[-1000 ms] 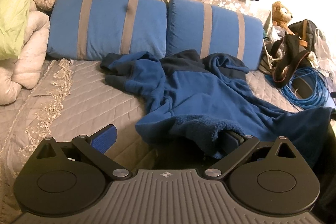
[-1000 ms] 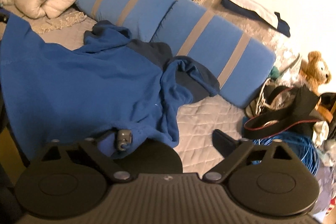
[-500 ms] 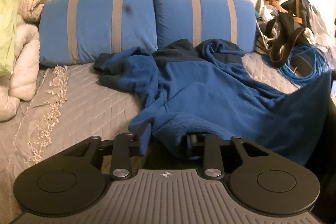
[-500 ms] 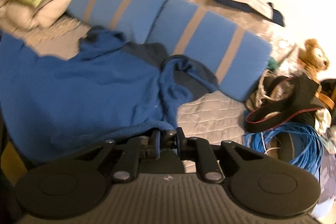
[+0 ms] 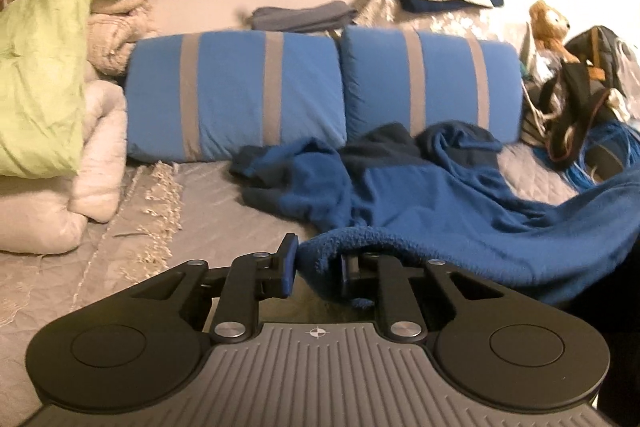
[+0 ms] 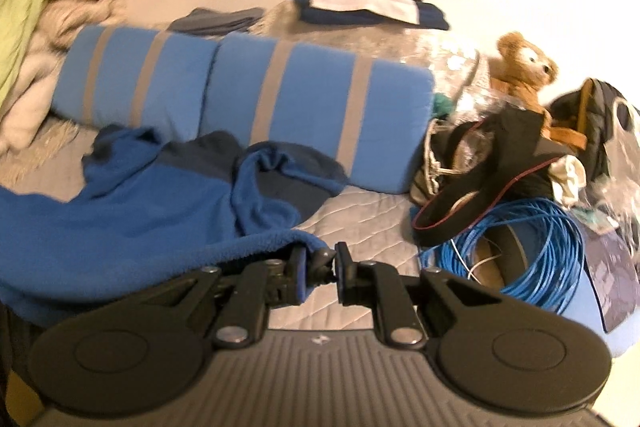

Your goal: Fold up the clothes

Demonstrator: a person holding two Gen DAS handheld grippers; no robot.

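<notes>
A blue fleece jacket (image 5: 440,203) with darker shoulders lies crumpled on the grey quilted bed (image 5: 224,195), collar toward the pillows. In the left wrist view my left gripper (image 5: 318,267) has the fuzzy bottom hem between its jaws, which are closing; the pads press on the cloth and the hem hangs lifted off the bed. In the right wrist view the jacket (image 6: 140,211) spreads to the left, and my right gripper (image 6: 320,267) is shut on the hem's other corner, with a small grey cord toggle caught between the pads.
Two blue pillows with grey stripes (image 5: 320,87) lean at the back. Green and white blankets (image 5: 44,95) are piled at left. At right lie a coil of blue cable (image 6: 532,247), dark bags (image 6: 500,155) and a teddy bear (image 6: 524,67). Folded clothes (image 6: 368,7) rest behind the pillows.
Both grippers went from open to closed on the jacket's hem and then rose, lifting it off the bed. The right wrist view has rolled to level.
</notes>
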